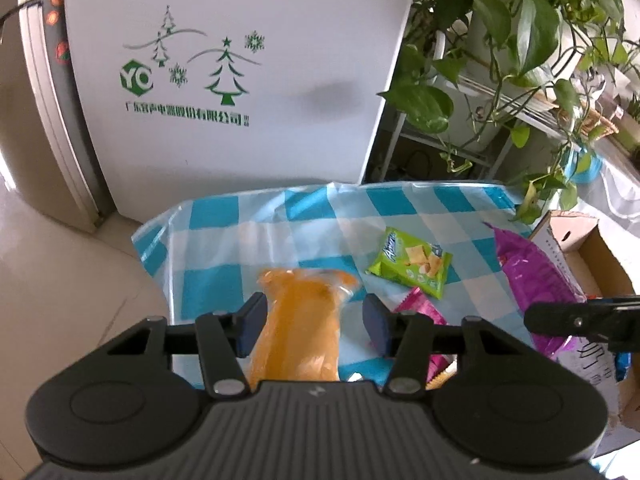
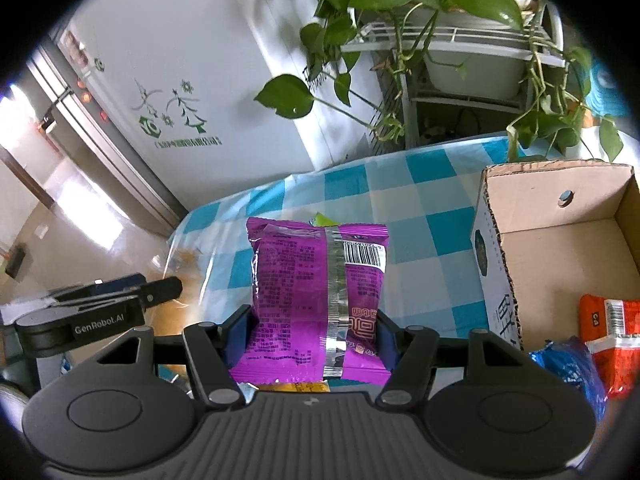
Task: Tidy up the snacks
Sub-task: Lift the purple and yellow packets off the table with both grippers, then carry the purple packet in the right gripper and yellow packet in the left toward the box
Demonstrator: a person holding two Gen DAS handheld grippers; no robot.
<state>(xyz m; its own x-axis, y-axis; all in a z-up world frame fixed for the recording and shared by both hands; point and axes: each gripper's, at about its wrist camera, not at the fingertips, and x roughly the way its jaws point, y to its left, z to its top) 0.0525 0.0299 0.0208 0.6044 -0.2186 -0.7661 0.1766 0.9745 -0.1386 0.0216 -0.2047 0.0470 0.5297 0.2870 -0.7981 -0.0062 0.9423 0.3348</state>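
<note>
A purple snack packet (image 2: 316, 304) sits upright between the fingers of the right gripper (image 2: 314, 340), its back side with small print, a silver seam and a barcode facing the camera; both blue pads press against its lower sides, so the right claw is clamped on it, and the packet appears held above the table. In the left wrist view the same purple packet (image 1: 536, 280) shows at the right, with the tip of the right gripper (image 1: 580, 322) crossing in front of it. An orange snack bag (image 1: 300, 328) lies between the fingers of the left gripper (image 1: 314, 326). The left pad touches the bag's side, while a gap shows between the bag and the right pad, so the frames alone do not settle the grip; the jaws stand at about their narrowest, closed in on the bag. Just beyond it a green cracker packet (image 1: 410, 266) lies flat on the table, and a pink packet (image 1: 420, 308) lies beside the right finger of the left gripper, partly hidden by it. All rest on a table covered with a blue and white checked cloth (image 2: 420, 216). At the table's right side stands an open cardboard box (image 2: 560, 248), holding an orange-red packet (image 2: 612, 328) and a blue packet (image 2: 568, 368) near its front corner. Behind the table stands a white fridge (image 1: 248, 80) printed with green trees and snowflakes, and to its right a leafy green plant (image 2: 360, 12) trails from a white metal rack (image 2: 460, 40).
</note>
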